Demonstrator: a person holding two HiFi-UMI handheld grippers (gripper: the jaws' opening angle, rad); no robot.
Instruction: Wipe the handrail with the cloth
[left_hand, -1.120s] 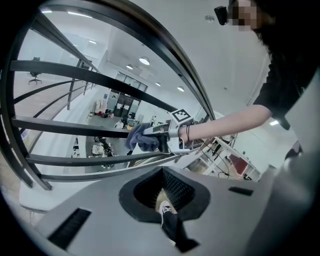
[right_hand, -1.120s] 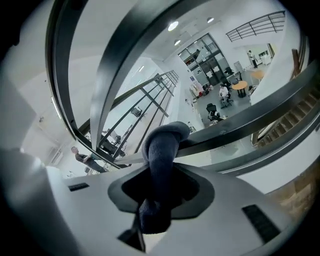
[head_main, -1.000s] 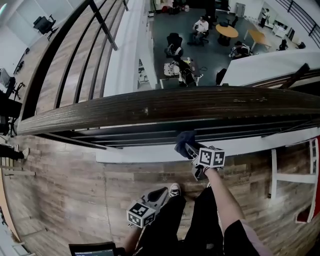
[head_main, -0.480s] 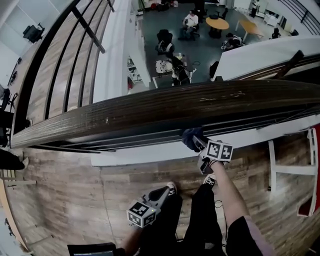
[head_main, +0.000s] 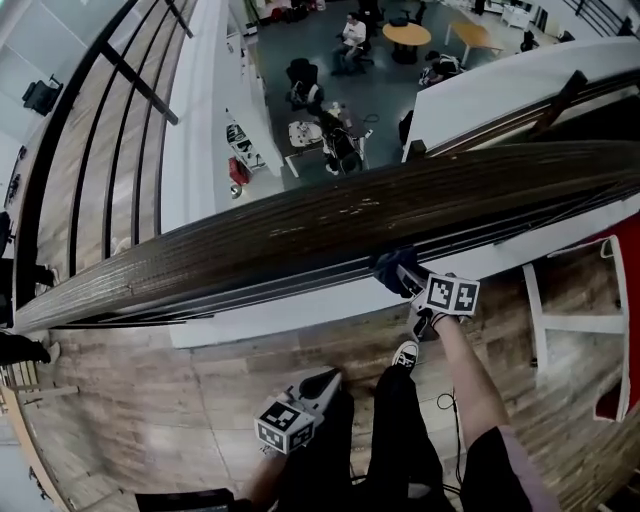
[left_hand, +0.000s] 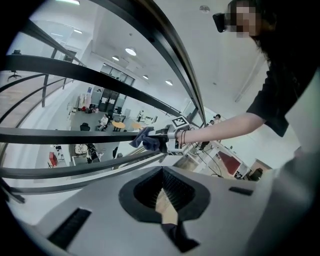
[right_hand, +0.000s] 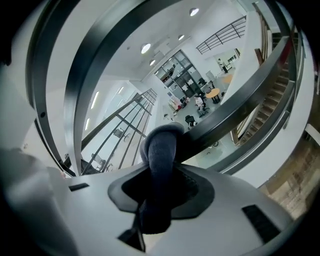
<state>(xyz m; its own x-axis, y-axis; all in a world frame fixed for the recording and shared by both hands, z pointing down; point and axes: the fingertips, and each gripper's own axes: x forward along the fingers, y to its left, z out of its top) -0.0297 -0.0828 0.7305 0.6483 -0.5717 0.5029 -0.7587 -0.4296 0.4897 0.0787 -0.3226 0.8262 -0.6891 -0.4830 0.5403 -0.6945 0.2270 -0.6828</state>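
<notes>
The pale plank floor (head_main: 130, 400) of an upper level fills the near part of the head view; beyond its edge a lower hall (head_main: 300, 130) drops away, with a round wooden table (head_main: 407, 35) and seated people.

A broad dark brown wooden handrail (head_main: 300, 232) crosses the head view, its long axis running from lower left up to upper right, the grain streaking along its length.

The right tool (head_main: 403, 273) reaches to the handrail's near edge, right of centre. Its 2 jaws are clamped on a dark blue, soft-napped cloth (head_main: 390, 265), bunched into a thick roll that sticks out past the jaw tips and lies against the rail.

The left tool (head_main: 322, 383) hangs low above the floor, well apart from the rail, jaws drawn together with nothing between them.

Each tool carries a cube (head_main: 452, 294) faced with black-and-white square markers.
</notes>
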